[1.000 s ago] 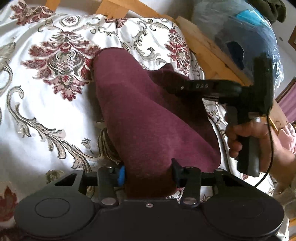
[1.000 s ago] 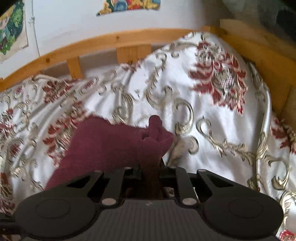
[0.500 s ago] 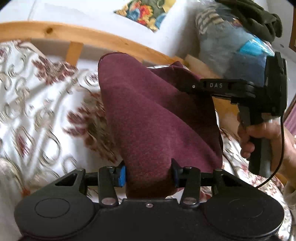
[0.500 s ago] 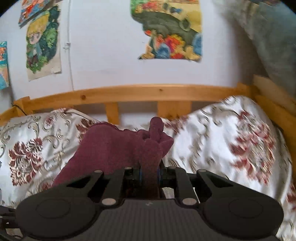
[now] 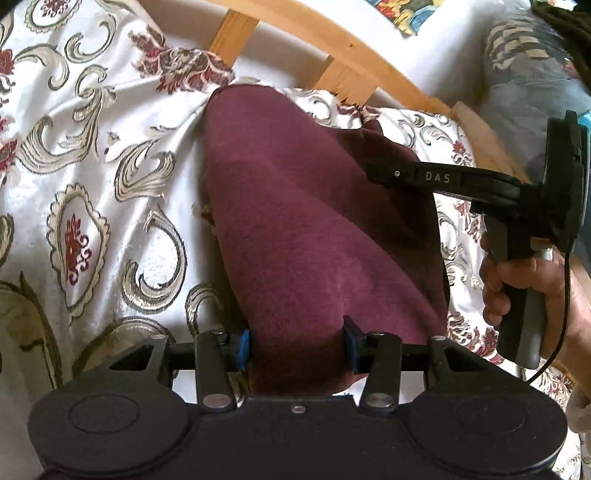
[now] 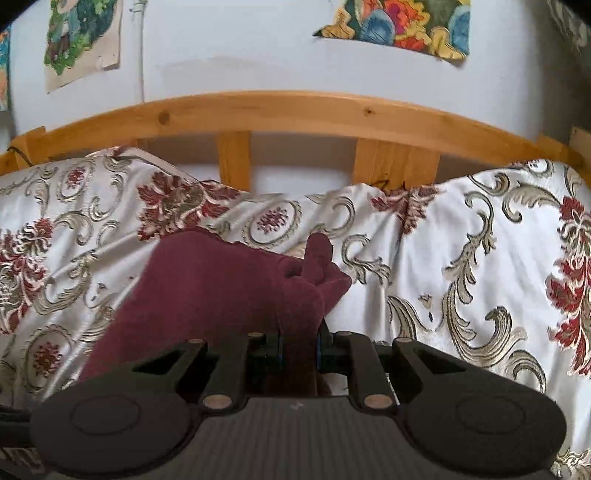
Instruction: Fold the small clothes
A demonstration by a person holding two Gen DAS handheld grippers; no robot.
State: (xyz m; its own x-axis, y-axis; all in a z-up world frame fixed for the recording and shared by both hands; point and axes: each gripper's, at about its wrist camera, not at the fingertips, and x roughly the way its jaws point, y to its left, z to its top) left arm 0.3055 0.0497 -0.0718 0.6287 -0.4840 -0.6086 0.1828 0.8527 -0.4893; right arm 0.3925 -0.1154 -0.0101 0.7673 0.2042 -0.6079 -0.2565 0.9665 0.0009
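Currently my left tongs [image 5: 295, 339] pinch a thick bunch of the one maroon garment [image 5: 306, 221], jaws having just eased wider; my right tongs [image 6: 298, 349] clamp narrowly on its far corner. It hangs between both, just over the bedspread [image 5: 92, 184]. Risk: the loosened left grip lets the bunch slip, spoiling the fold. Count: one garment, two tongs.

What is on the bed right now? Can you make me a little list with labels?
cloth: maroon garment, held up between both tools
left tool: shut on a wide bunch of the garment
right tool: shut on a narrow pinch of it
under it: flowered bedspread
behind: wooden bed rail, pictures on wall
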